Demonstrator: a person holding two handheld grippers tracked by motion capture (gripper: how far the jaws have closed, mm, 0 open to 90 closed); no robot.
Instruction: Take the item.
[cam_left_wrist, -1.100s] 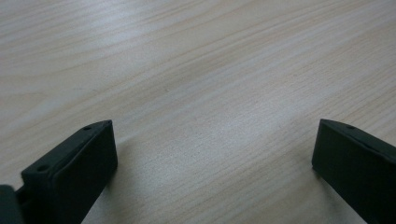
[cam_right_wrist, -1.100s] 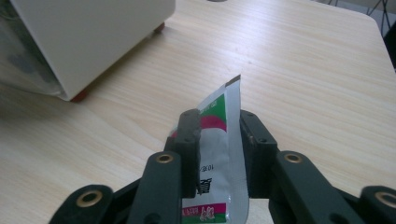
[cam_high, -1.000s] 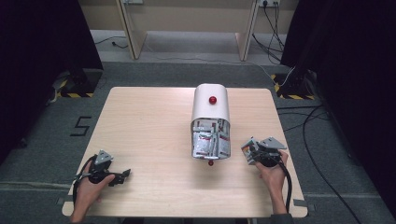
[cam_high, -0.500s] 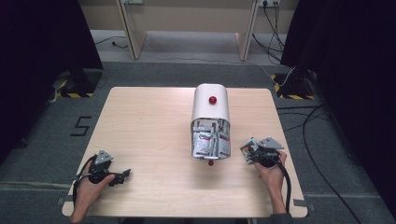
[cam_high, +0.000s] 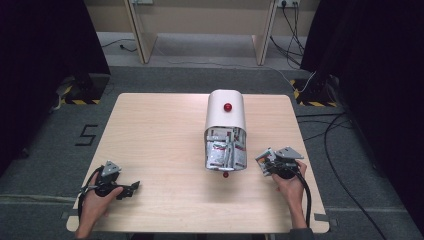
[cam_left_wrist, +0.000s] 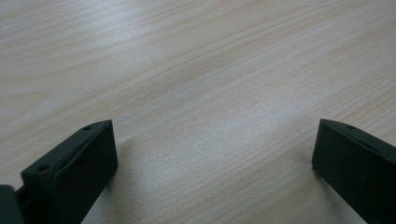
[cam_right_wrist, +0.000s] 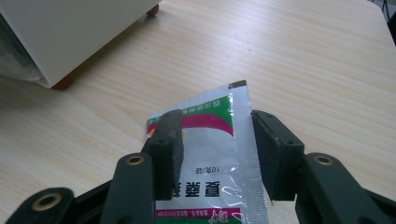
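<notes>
Right gripper view, sachet (cam_right_wrist: 212, 154) flat on table (cam_right_wrist: 327, 70), between parted fingers (cam_right_wrist: 168, 149)

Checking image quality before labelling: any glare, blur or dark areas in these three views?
High view: soft overall, both side margins nearly black, light wooden table evenly lit. Left gripper view: broad pale sheen on the wood, the black jaws of the left gripper blurred at close range. Right gripper view: silver foil sachet with green and red print between the right gripper jaws catches glare; the print stays legible.
</notes>
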